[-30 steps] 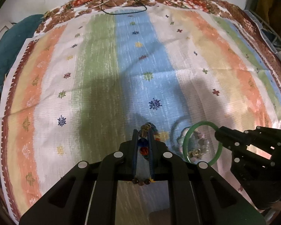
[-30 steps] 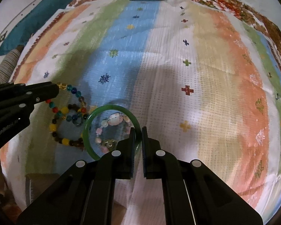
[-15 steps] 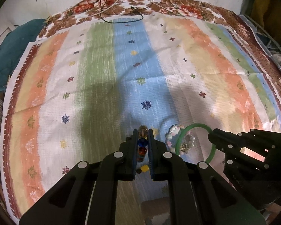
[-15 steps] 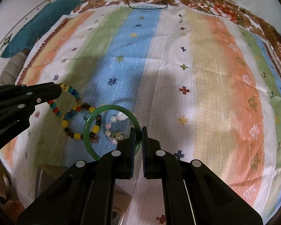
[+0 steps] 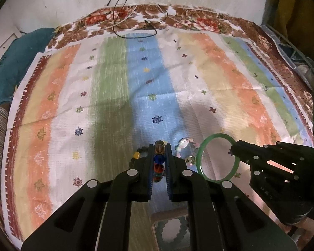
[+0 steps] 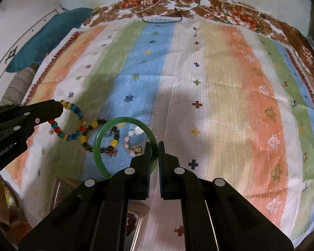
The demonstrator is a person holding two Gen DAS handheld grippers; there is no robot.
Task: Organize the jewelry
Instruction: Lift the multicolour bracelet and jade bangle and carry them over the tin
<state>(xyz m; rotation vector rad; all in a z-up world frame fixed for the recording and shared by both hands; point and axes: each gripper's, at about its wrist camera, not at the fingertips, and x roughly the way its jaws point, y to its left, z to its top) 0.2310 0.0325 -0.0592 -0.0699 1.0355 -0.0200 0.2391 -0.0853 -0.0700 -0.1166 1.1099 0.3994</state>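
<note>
The left claw [image 5: 159, 149] is clamped on a multicoloured bead bracelet [image 6: 73, 123], limp and dangling above the striped cloth [image 6: 219, 83]. The right claw [image 6: 154, 152] pinches the green bangle [image 6: 98, 146] by its rim; it looks rigid, smooth, likely slippery and breakable.

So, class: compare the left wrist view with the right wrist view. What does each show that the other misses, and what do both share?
Only the left wrist view shows beads pinched between the left gripper's fingers. Only the right wrist view shows the colourful bead bracelet as a whole loop, plus the dark-and-yellow bead bracelet. Both show the green bangle in the right gripper, the pale bracelet and the striped cloth.
</note>
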